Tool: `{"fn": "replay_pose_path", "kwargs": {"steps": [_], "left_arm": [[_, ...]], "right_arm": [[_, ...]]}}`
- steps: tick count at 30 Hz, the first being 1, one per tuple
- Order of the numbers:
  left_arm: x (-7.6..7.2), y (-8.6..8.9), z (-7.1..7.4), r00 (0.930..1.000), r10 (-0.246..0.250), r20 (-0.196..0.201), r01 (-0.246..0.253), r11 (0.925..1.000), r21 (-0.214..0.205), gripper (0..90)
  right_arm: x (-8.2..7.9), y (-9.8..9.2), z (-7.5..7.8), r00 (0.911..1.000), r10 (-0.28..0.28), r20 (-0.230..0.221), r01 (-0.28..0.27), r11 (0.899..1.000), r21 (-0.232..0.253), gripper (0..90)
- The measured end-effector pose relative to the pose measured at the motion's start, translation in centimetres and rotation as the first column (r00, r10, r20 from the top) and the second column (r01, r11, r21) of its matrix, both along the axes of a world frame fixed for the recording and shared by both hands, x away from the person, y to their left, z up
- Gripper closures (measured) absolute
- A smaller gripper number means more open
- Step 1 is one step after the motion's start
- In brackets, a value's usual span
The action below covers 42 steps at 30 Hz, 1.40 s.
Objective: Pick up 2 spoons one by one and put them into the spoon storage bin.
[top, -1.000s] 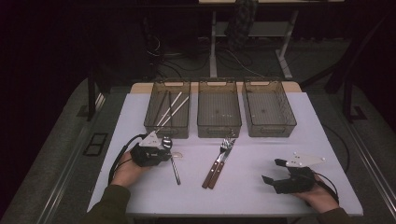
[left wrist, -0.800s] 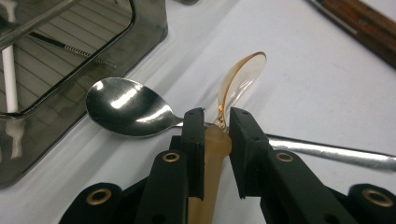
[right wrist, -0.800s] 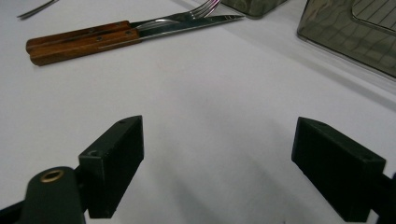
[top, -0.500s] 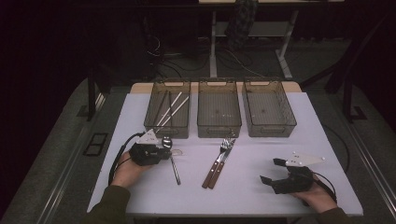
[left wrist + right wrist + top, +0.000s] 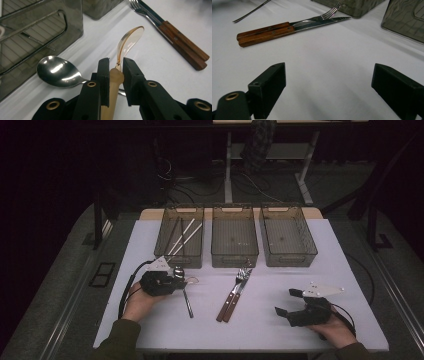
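Sticking up past the fingertips of the left gripper (image 5: 115, 65), the amber plastic spoon (image 5: 130, 42) is pinched by its handle between nearly closed jaws, above the metal spoon (image 5: 58, 71).

black two-jaw left gripper (image 5: 116, 66) and right gripper (image 5: 328, 82), brass-ringed screw holes, grey three-cornered plates, black cables, olive sleeves.

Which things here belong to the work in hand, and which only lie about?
In use:
- left gripper
- amber plastic spoon, clamped between its fingers
- left bin, holding long utensils

Lying about:
- metal spoon
- wooden-handled fork and knife
- right gripper, open
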<state>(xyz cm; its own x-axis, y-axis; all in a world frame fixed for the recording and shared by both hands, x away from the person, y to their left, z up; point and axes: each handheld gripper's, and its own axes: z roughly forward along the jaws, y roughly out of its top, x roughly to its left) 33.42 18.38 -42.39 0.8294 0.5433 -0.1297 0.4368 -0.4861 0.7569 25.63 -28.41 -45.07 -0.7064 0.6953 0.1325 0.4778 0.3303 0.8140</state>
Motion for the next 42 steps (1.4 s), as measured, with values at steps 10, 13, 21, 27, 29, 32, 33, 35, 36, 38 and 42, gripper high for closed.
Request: {"fn": "replay_pose_path", "kwargs": {"steps": [10,13,21,27,29,32,33,35,36,38,42], "left_arm": [[-0.1,-1.6,0.6,1.0000,-0.003,0.004,0.004,0.9998,-0.020,76.0],[-0.1,-2.0,0.7,0.9999,-0.010,0.003,0.010,0.9993,-0.036,76.0],[0.0,-3.1,1.1,0.9995,-0.029,0.009,0.030,0.9979,-0.058,75.9],[0.2,-4.1,1.6,0.9987,-0.044,0.025,0.046,0.9961,-0.076,75.9],[0.4,-4.6,1.8,0.9986,-0.044,0.030,0.047,0.9953,-0.085,75.9],[0.7,-5.3,2.2,0.9977,-0.053,0.041,0.057,0.9944,-0.089,75.9],[0.7,-5.5,2.3,0.9975,-0.055,0.043,0.059,0.9939,-0.093,75.9],[0.9,-5.9,2.6,0.9971,-0.057,0.050,0.062,0.9928,-0.102,75.9],[1.0,-6.0,2.7,0.9972,-0.056,0.051,0.061,0.9924,-0.106,75.9],[1.1,-6.4,2.9,0.9966,-0.061,0.055,0.067,0.9916,-0.111,75.9],[1.3,-7.1,3.2,0.9961,-0.056,0.069,0.064,0.9909,-0.118,75.8]], "right_arm": [[0.0,0.0,0.1,1.0000,0.000,0.006,0.000,1.000,0.002,11.9],[0.0,0.0,0.1,1.0000,0.001,0.005,-0.001,1.000,0.004,11.9],[0.0,0.0,0.1,1.0000,-0.003,0.003,0.003,1.000,0.013,12.0],[-0.1,-0.1,0.2,0.9999,-0.007,0.012,0.007,1.000,0.020,12.0],[0.0,-0.2,0.2,0.9999,-0.010,0.012,0.010,1.000,0.022,12.0],[0.0,-0.2,0.2,0.9999,-0.011,0.010,0.011,1.000,0.020,12.0],[0.0,-0.2,0.2,0.9999,-0.010,0.011,0.010,1.000,0.018,11.9],[0.0,-0.2,0.2,0.9999,-0.011,0.010,0.011,1.000,0.019,11.9],[0.0,-0.2,0.2,0.9999,-0.011,0.010,0.011,1.000,0.019,12.0],[0.0,-0.2,0.2,0.9999,-0.010,0.009,0.010,1.000,0.018,11.9],[0.0,-0.2,0.2,0.9999,-0.010,0.011,0.010,1.000,0.018,12.0]]}}
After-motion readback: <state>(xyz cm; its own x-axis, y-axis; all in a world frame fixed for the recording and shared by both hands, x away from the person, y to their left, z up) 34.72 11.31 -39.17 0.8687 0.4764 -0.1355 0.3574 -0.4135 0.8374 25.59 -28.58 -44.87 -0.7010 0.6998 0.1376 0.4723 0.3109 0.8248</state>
